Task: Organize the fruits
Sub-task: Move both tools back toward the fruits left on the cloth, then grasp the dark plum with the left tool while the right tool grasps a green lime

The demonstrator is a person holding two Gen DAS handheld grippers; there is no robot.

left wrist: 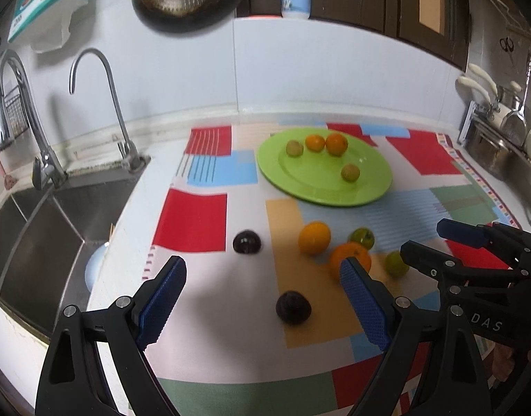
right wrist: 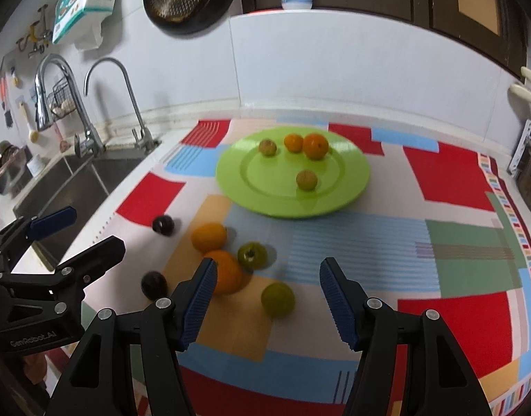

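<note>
Both grippers hang with jaws spread and empty: the left gripper (left wrist: 262,298) over a dark plum (left wrist: 293,306), the right gripper (right wrist: 268,298) over a green fruit (right wrist: 277,300), both fruits loose on the mat (right wrist: 456,180) in front of the plate (right wrist: 355,187). To pick cleanly, I would centre each fruit between the pads, lower until they straddle its widest part, then close gently so it cannot roll. Both fruits are near round, with no clear long axis; I cannot tell where either stem end points.

Bare mat (right wrist: 352,242) lies open right of the fruit cluster (right wrist: 227,253); the sink (left wrist: 40,242) bounds the left.
</note>
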